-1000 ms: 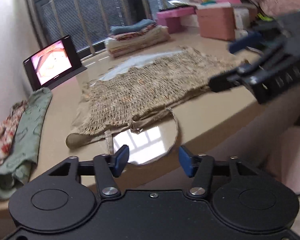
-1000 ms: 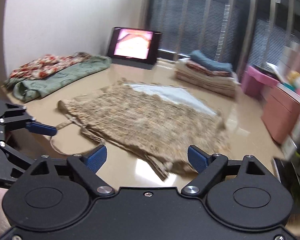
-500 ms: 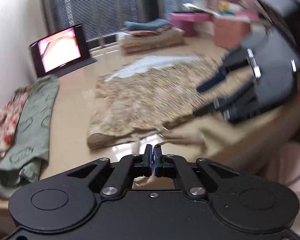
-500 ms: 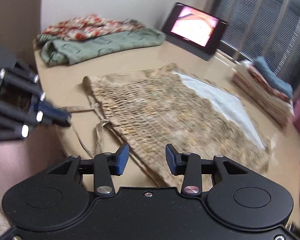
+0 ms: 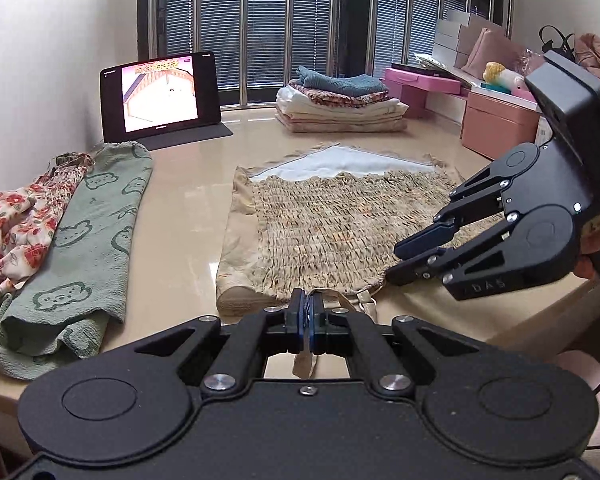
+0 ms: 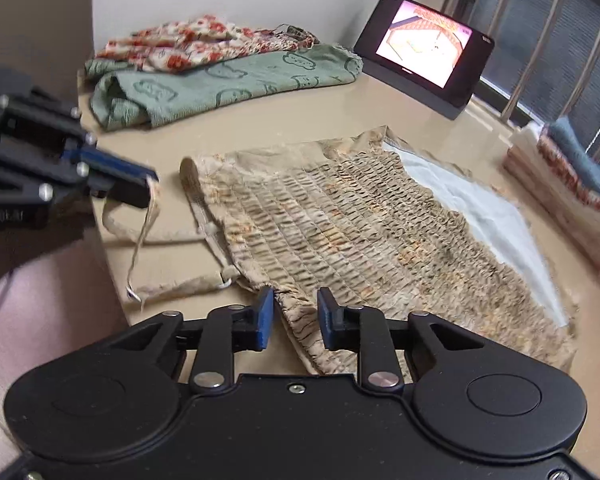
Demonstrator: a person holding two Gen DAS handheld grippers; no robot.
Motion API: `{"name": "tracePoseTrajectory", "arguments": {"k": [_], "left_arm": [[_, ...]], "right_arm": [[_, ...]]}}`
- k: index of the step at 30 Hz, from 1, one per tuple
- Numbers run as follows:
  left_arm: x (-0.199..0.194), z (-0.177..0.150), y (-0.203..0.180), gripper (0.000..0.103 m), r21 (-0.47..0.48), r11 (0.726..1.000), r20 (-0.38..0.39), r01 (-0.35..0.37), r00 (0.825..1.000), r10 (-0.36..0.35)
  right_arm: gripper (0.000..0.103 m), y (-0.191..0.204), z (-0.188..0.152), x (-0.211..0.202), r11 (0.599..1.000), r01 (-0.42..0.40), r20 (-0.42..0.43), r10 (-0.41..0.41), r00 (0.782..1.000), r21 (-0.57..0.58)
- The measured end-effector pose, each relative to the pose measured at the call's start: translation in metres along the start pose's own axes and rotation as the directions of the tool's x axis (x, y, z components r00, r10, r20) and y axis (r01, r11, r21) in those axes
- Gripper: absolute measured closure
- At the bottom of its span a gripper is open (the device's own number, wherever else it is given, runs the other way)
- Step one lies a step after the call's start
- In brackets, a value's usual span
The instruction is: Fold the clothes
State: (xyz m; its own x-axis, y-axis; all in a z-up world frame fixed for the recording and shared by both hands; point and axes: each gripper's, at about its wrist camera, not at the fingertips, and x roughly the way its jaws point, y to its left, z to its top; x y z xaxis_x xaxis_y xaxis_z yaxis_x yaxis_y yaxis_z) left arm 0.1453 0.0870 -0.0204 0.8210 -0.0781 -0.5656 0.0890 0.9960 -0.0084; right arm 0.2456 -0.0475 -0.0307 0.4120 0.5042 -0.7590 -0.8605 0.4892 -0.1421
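A tan smocked garment [image 5: 340,224] with a white lining and thin straps lies flat on the beige table [image 5: 188,208]. My left gripper [image 5: 307,320] is shut on one of its straps [image 5: 305,360] at the near table edge. In the right wrist view the left gripper [image 6: 144,188] holds that strap [image 6: 144,232] lifted off the table. My right gripper [image 6: 293,320] is open, its fingers on either side of the garment's near corner [image 6: 300,316]. It also shows in the left wrist view [image 5: 400,260], low over the garment's right near edge.
A green bear-print cloth [image 5: 88,240] and a red floral garment [image 5: 16,216] lie at the left. A tablet [image 5: 160,96] stands at the back. A stack of folded clothes [image 5: 340,104] sits at the back. Pink boxes [image 5: 496,124] stand at the right.
My left gripper shut on the strap and now holds it raised. My right gripper narrowed and moved down to the garment's near corner.
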Motion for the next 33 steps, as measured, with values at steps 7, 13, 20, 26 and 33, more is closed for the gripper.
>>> {"name": "tracePoseTrajectory", "arguments": {"k": [7, 13, 20, 26, 33], "left_arm": [[-0.003, -0.003, 0.001, 0.101, -0.006, 1.0, 0.002, -0.005, 1.0, 0.005], [-0.001, -0.006, 0.003, 0.101, -0.017, 1.0, 0.0, -0.004, 1.0, 0.004], [-0.001, -0.007, 0.005, 0.101, -0.024, 1.0, -0.001, 0.002, 1.0, -0.002], [0.008, -0.005, 0.001, 0.101, -0.016, 0.998, 0.002, 0.061, 0.998, -0.061], [0.048, 0.016, -0.005, 0.101, -0.067, 0.98, 0.017, 0.186, 0.983, -0.185]], "right_arm": [[0.084, -0.021, 0.007, 0.0, 0.993, -0.041, -0.008, 0.042, 0.999, 0.113], [0.084, -0.012, 0.008, 0.004, 0.999, -0.027, -0.03, 0.029, 0.999, 0.034], [0.084, 0.017, 0.007, 0.012, 0.982, 0.073, -0.028, -0.079, 0.996, -0.175], [0.101, 0.018, 0.015, 0.005, 0.983, 0.076, 0.017, -0.074, 0.997, -0.17], [0.101, -0.031, 0.028, -0.025, 0.993, -0.014, 0.161, -0.005, 0.987, 0.114]]}}
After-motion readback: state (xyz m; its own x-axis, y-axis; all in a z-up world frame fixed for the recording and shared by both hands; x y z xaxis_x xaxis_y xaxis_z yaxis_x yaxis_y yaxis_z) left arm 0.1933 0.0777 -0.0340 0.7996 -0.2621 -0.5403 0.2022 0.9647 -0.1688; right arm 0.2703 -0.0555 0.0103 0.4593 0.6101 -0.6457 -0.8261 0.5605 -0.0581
